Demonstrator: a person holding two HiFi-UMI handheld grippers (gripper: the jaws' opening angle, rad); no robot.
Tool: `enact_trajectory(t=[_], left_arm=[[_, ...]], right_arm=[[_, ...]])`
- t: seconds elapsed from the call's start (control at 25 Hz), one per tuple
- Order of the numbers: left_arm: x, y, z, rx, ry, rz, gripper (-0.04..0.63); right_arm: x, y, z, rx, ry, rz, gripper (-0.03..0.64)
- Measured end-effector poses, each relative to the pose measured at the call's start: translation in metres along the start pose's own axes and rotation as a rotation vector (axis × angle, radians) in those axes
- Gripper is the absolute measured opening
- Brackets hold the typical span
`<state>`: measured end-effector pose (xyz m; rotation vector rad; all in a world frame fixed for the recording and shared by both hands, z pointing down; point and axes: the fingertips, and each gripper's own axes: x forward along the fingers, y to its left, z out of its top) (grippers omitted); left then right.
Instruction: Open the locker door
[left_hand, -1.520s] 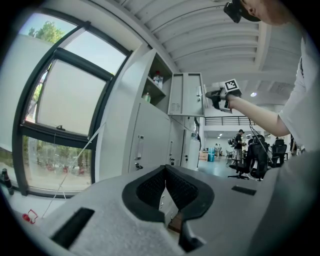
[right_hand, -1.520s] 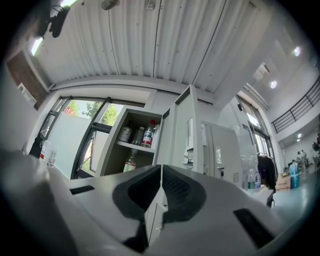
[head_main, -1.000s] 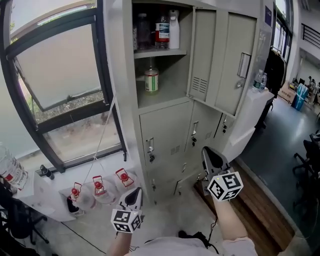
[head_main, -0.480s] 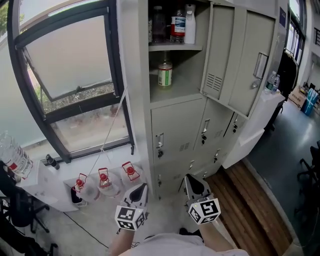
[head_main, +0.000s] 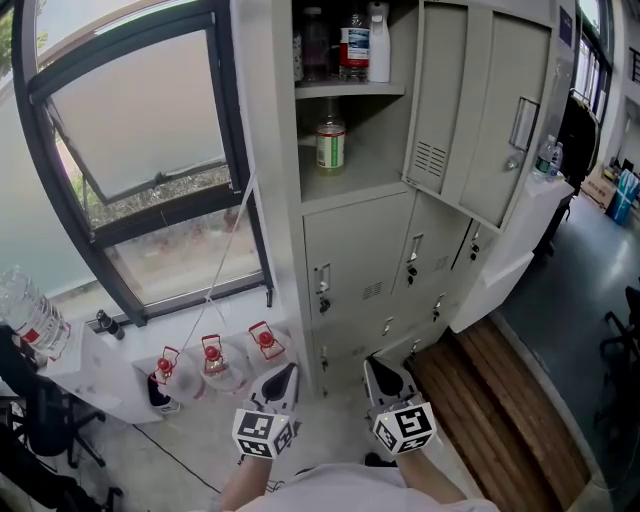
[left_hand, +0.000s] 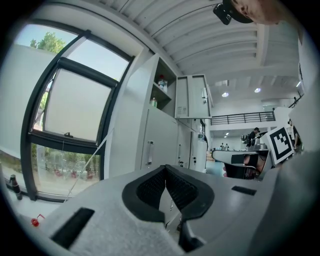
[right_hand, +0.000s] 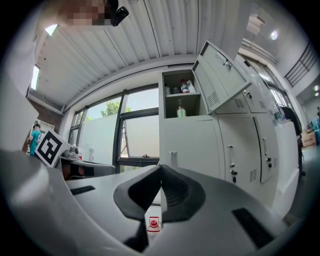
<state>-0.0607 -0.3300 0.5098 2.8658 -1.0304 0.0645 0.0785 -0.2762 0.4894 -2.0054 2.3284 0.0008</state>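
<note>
The grey locker (head_main: 365, 250) stands ahead of me with its upper door (head_main: 480, 110) swung open to the right. Bottles (head_main: 350, 45) stand on the top shelf and a jar (head_main: 331, 145) on the shelf below. The lower doors are closed. My left gripper (head_main: 285, 373) and right gripper (head_main: 375, 366) hang low near my body, well short of the locker, both shut and empty. The left gripper view shows its closed jaws (left_hand: 165, 168) and the open door (left_hand: 192, 97) above. In the right gripper view its tips (right_hand: 161, 168) also meet below the open door (right_hand: 220, 75).
Three water jugs with red caps (head_main: 212, 362) sit on the floor left of the locker, under a dark-framed window (head_main: 140, 150). A large clear bottle (head_main: 25, 320) is at far left. A white counter (head_main: 520, 230) and wooden floor strip (head_main: 500, 400) lie to the right.
My right gripper has dropped down and back from the lower locker doors to beside the left gripper. The left gripper has barely moved. The upper door stays open.
</note>
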Motion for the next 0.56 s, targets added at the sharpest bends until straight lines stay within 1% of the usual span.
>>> enact_trajectory(t=[0.12, 0.56], left_arm=[[0.0012, -0.0001, -0.0011, 0.004, 0.005, -0.001, 0.009], [-0.0010, 0.0041, 0.0012, 0.005, 0.002, 0.016, 0.008]], right_arm=[[0.0028, 0.0003, -0.0045, -0.032, 0.012, -0.005, 0.012], [0.0064, 0.0001, -0.0077, -0.015, 0.020, -0.001, 0.012]])
